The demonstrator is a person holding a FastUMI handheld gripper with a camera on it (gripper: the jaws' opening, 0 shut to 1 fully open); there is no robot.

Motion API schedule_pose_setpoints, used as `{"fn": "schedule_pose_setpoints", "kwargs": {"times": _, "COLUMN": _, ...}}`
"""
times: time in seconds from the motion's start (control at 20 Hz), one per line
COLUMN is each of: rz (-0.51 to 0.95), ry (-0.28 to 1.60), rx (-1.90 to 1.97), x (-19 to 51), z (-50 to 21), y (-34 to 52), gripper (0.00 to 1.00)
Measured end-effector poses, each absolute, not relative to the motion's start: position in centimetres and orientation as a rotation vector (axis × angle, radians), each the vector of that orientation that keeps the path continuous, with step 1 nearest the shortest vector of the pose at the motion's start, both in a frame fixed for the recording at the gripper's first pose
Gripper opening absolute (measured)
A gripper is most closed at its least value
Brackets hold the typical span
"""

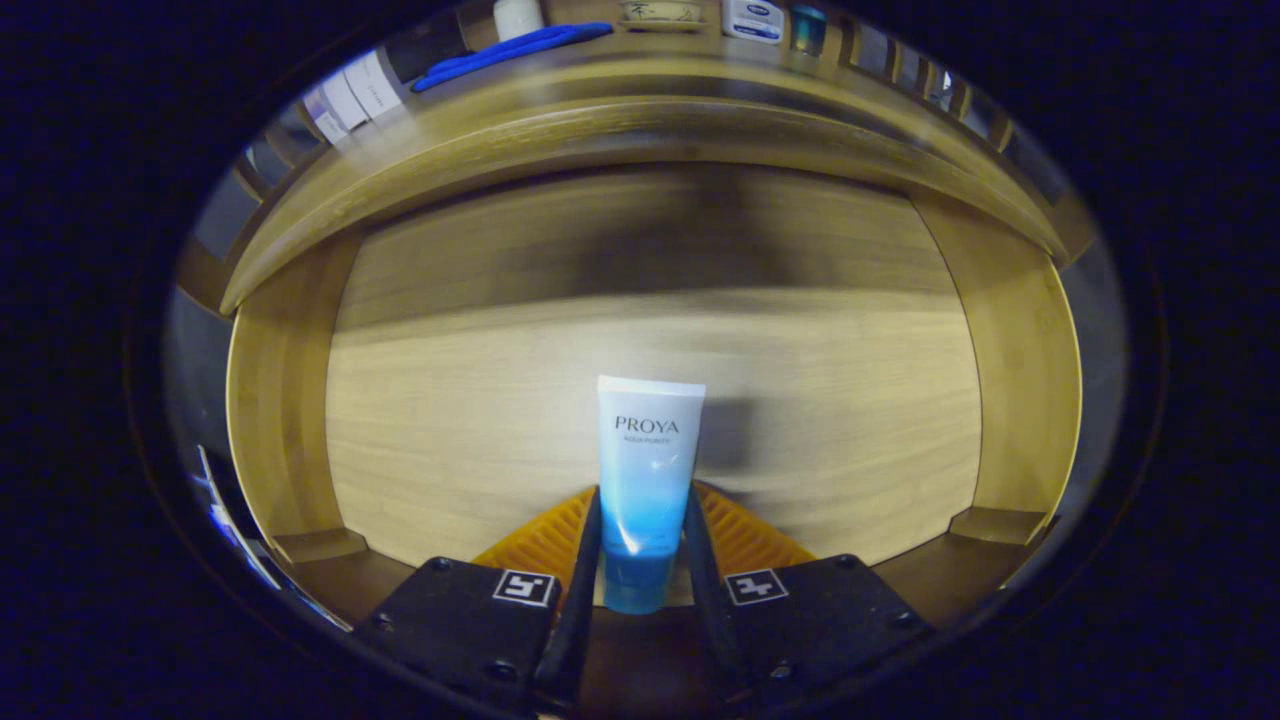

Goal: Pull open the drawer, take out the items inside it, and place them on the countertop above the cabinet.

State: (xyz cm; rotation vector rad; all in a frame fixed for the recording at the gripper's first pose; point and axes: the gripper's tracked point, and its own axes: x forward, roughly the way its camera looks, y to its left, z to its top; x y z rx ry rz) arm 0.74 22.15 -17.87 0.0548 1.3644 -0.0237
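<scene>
The gripper [645, 545] is being shown nearest of all, its two fingers [585, 560] drawn in against the sides of a blue-and-white tube [648, 490], so that the tube is being clamped between them on both sides. The tube is being held along the line of the fingers, its darker blue end lying back between them and its flat white end reaching out ahead of the fingertips. A soft shadow is being cast just beside the tube on the pale wood beyond it. Past the fingertips, the bare wooden floor of the open drawer [500, 400] is being seen, with the tube lying over its near middle. The floor is being bounded by two side walls, one on each side, and a small wooden corner block is being shown at the foot of each wall. Farther off, the drawer's floor is being darkened by shade under the cabinet front. Beyond that, the rounded wooden edge of the countertop [640, 110] is being shown above the drawer. On the countertop, farthest away, a blue strip-like object [510, 52] is being seen lying flat, with several small containers [752, 18] standing near it, too small to be identified.
</scene>
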Motion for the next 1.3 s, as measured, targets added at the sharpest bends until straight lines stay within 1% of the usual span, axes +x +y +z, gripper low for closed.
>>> {"fn": "schedule_pose_setpoints", "kwargs": {"times": 0.3, "rz": 0.014, "ry": 1.283, "rx": 0.068, "x": 1.1, "z": -16.0, "y": 21.9, "gripper": 0.47}}
{"fn": "schedule_pose_setpoints", "kwargs": {"times": 0.75, "rz": 0.058, "ry": 1.162, "rx": 0.076, "x": 3.0, "z": -10.3, "y": 21.3, "gripper": 0.47}}
{"fn": "schedule_pose_setpoints", "kwargs": {"times": 1.05, "rz": 0.037, "ry": 1.096, "rx": 0.035, "x": 7.0, "z": -7.1, "y": 21.0, "gripper": 0.47}}
{"fn": "schedule_pose_setpoints", "kwargs": {"times": 1.3, "rz": 0.042, "ry": 1.071, "rx": 0.025, "x": 11.1, "z": -6.4, "y": 22.0, "gripper": 0.47}}
